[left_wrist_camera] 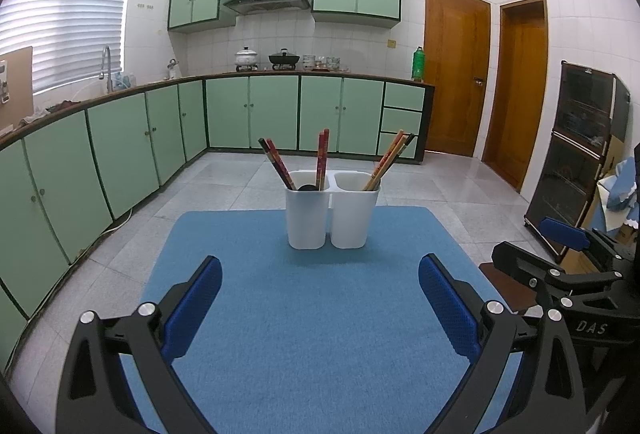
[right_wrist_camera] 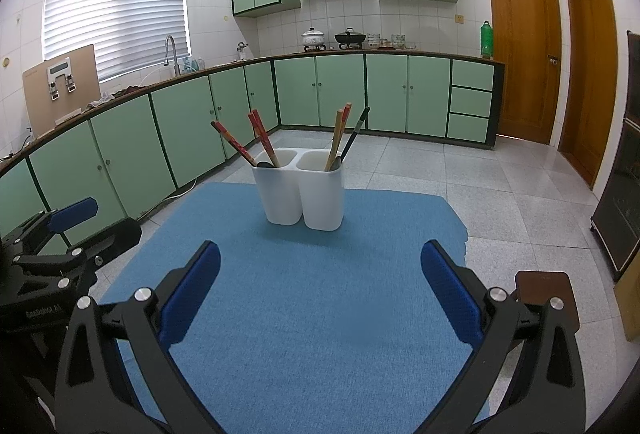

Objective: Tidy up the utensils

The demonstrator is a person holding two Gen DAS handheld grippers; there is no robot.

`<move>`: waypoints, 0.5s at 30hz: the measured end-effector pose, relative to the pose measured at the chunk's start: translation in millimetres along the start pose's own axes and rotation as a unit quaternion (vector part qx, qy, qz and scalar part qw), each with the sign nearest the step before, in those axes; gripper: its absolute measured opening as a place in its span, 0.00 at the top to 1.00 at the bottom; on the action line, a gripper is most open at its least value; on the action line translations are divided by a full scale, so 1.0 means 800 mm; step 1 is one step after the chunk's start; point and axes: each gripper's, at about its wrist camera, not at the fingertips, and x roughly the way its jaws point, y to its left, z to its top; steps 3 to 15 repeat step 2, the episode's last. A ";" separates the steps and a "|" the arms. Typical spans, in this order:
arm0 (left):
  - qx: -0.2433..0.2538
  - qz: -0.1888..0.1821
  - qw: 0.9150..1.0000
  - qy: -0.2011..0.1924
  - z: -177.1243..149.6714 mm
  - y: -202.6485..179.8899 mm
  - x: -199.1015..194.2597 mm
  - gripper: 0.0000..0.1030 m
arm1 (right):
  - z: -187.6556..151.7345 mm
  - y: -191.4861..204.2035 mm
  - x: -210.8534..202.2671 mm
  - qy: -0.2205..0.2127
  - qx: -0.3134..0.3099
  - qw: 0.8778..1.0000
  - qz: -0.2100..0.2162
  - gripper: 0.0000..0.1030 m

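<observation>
2 white holder bins (left_wrist_camera: 332, 209) stand side by side, touching, upright on the blue mat (left_wrist_camera: 312, 314), at 12 o'clock from both grippers, toward the mat's far edge.

Left bin: 2 pairs of red chopsticks (left_wrist_camera: 278, 163), approx 4 sticks. One pair leans to 11 o'clock, the other (left_wrist_camera: 322, 158) is near vertical. A dark rounded utensil head (left_wrist_camera: 307, 188) shows at the rim; can't tell what it is.

Right bin: wood-colored chopsticks (left_wrist_camera: 386, 159) plus 1 dark stick (right_wrist_camera: 355, 134), approx 3–4 total, exact count unclear. Long axes tilt to 1 o'clock, tips up.

Left gripper (left_wrist_camera: 320, 308): fingers spread wide, nothing between, over the mat's near half, well short of the bins. Right gripper (right_wrist_camera: 320, 294): fingers likewise spread wide, holding nothing, same standoff. Each gripper shows in the other's view: right at 3 o'clock, left (right_wrist_camera: 60, 234) at 9 o'clock.
</observation>
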 end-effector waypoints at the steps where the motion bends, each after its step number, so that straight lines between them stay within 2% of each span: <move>1: 0.000 0.000 1.000 0.000 0.000 0.000 0.000 0.06 | 0.000 0.000 0.000 0.000 0.000 1.000 0.000 0.05; 15: 0.000 0.000 1.000 0.000 0.000 0.000 0.000 0.06 | 0.000 0.000 0.000 0.000 0.000 1.000 0.000 0.05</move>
